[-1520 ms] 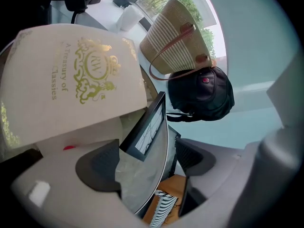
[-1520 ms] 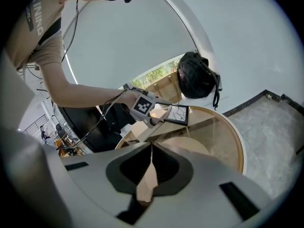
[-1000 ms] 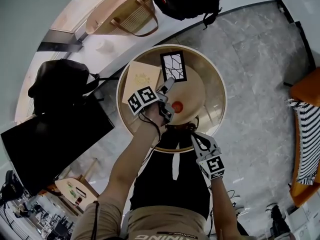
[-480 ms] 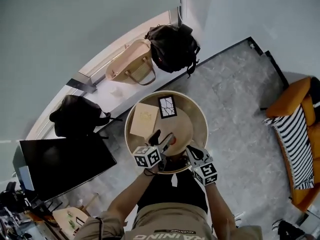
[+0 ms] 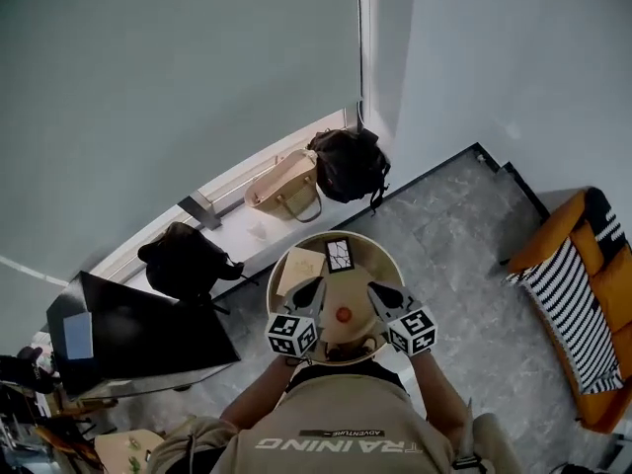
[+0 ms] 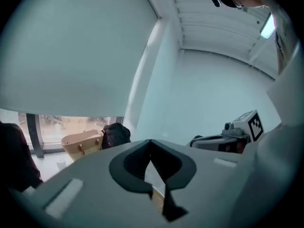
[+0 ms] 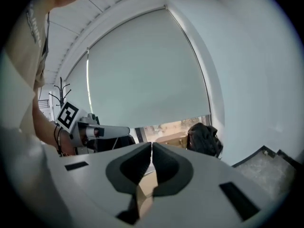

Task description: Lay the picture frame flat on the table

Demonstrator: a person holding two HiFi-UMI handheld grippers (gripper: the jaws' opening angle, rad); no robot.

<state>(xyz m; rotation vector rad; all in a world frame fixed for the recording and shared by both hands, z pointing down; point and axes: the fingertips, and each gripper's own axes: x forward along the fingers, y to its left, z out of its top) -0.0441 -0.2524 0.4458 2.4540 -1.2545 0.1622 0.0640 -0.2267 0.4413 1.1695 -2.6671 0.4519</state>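
Note:
The picture frame (image 5: 339, 255), black-edged with a cracked pattern, lies flat at the far side of the round wooden table (image 5: 380, 260). Beside it are a beige card (image 5: 300, 269) and a small red object (image 5: 344, 314). My left gripper (image 5: 316, 282) is held up over the table's near left, jaws shut with nothing between them (image 6: 151, 144). The right gripper (image 5: 373, 286) hovers level with it on the near right, also shut and empty (image 7: 151, 148). Each gripper view catches the other gripper beside it: the right one (image 6: 237, 132), the left one (image 7: 90, 129).
On the window ledge behind the table stand a tan handbag (image 5: 286, 194) and a black backpack (image 5: 351, 163). Another black bag (image 5: 183, 262) and a dark screen (image 5: 138, 334) are to the left. An orange striped sofa (image 5: 578, 304) sits right on the grey stone floor.
The left gripper has come off the table by the frame and its jaws have shut. Both grippers now sit raised side by side, and the head view has pulled far back from the table.

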